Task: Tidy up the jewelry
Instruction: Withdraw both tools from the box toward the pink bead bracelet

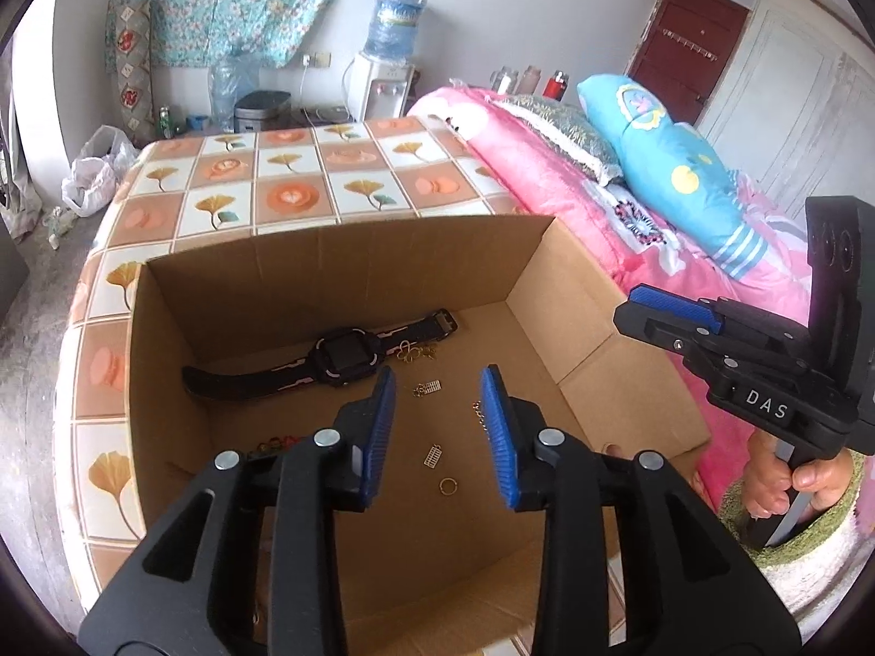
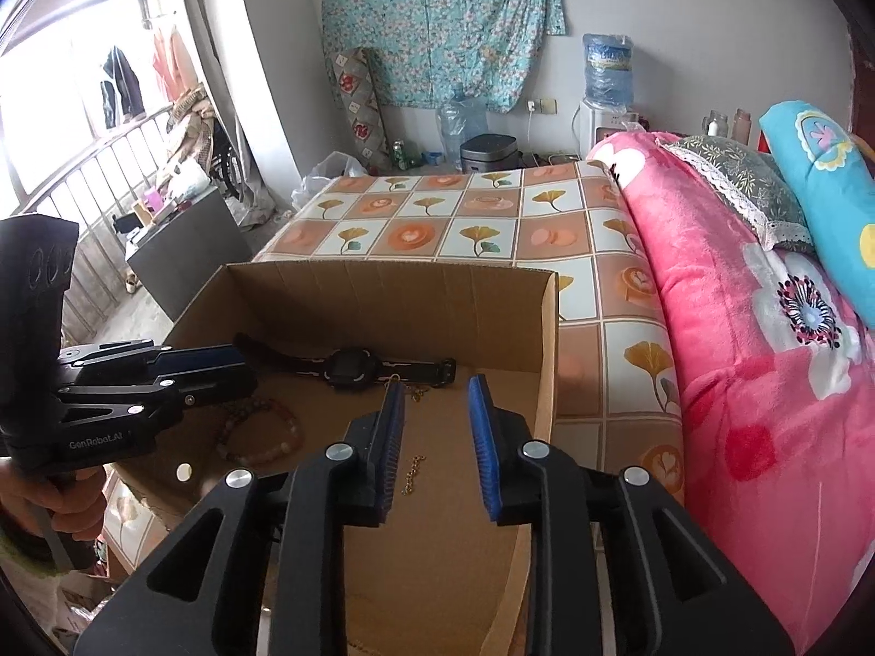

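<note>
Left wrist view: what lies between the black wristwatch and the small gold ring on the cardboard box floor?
Two small abacus-shaped charms, one gold near the wristwatch, one silver just above the ring; otherwise bare cardboard.

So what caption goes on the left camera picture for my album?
Open left gripper hovering over a cardboard box holding a black watch and a gold ring.

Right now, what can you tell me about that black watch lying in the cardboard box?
The black watch lies flat on the floor of the cardboard box, near its far wall, strap stretched out straight to both sides. Its chunky, squarish case has a dark, blank screen, and the strap looks like rubber or plastic with pale pink markings and a buckle at one end. A small gold flower-shaped trinket lies right against it. Neither gripper touches it.
</note>
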`<state>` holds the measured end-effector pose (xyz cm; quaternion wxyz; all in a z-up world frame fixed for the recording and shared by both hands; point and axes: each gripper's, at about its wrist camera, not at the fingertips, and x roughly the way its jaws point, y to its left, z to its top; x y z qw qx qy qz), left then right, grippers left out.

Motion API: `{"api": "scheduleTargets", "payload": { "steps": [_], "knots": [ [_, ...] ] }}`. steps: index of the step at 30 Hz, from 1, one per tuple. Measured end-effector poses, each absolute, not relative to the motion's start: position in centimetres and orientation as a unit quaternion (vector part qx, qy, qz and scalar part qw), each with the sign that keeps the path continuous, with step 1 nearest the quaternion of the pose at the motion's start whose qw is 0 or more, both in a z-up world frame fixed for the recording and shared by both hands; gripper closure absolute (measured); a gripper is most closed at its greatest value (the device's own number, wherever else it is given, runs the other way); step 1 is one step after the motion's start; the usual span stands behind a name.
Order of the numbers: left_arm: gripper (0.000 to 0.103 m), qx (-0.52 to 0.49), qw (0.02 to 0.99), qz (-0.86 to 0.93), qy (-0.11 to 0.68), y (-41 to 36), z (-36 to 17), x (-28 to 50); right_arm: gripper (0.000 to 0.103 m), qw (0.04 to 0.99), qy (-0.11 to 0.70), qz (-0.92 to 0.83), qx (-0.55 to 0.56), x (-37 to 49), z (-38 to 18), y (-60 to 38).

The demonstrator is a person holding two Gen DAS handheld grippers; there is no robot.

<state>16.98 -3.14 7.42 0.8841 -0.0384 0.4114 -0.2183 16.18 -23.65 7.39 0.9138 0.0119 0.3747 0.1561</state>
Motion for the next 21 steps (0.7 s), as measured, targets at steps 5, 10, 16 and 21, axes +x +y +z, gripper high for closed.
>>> {"api": "scheduleTargets", "payload": {
  "steps": [5,10,16,21],
  "knots": [
    [0.058,-0.049,0.899,-0.218,0.377,-1.3,9.6,12.8,0.06,0.925,0.34,0.167,0.02,12.9,9.7,-23.6],
    [0.038,-0.058,0.915,-0.234,0.323,1.6,11.2,5.9,0.042,0.936,0.283,0.206,0.035,7.0,11.7,-23.9],
    [0.024,-0.068,0.903,-0.22,0.363,3.3,7.8,1.1,0.014,0.927,0.298,0.224,0.029,1.2,9.0,-23.6],
    [0.022,-0.059,0.883,-0.172,0.434,2.6,2.0,0.3,0.013,0.906,0.391,0.163,0.001,0.3,3.2,-23.2]
  ]
}}
